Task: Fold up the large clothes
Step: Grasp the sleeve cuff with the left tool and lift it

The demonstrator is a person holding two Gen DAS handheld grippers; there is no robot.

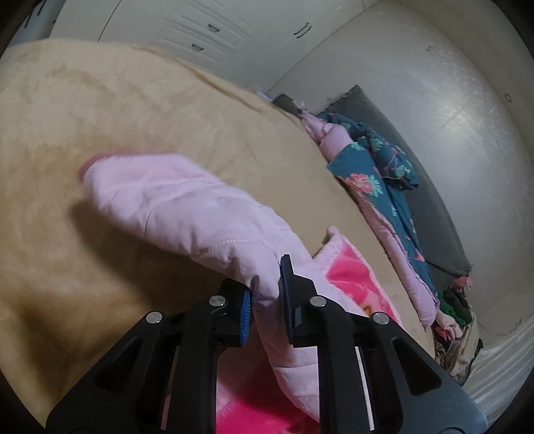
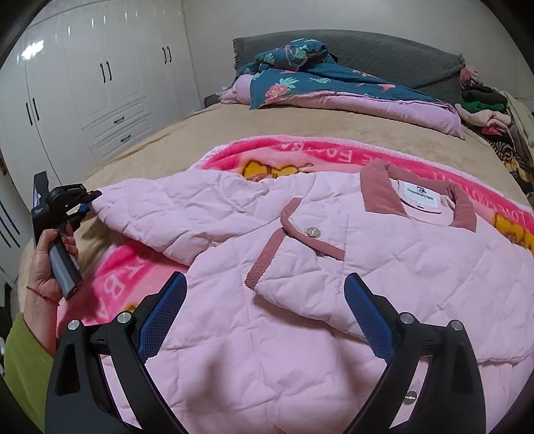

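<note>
Pink jacket sleeve point(image 1: 187, 213) between left gripper point(image 1: 265, 287) fingers, cuff blurred.

A bedroom held a wide bed point(image 2: 200, 133) covered in a tan spread, with a grey padded headboard point(image 2: 383, 53) at its far end against a plain pale wall point(image 2: 300, 16). A glossy white wardrobe point(image 2: 83, 83) with dark handles and small drawers filled the left wall, catching bright reflections of overhead light. A teal floral quilt point(image 2: 317, 83) with pink lining lay bundled by the headboard, and a heap of mixed clothes point(image 2: 487, 106) sat at the right.
</note>
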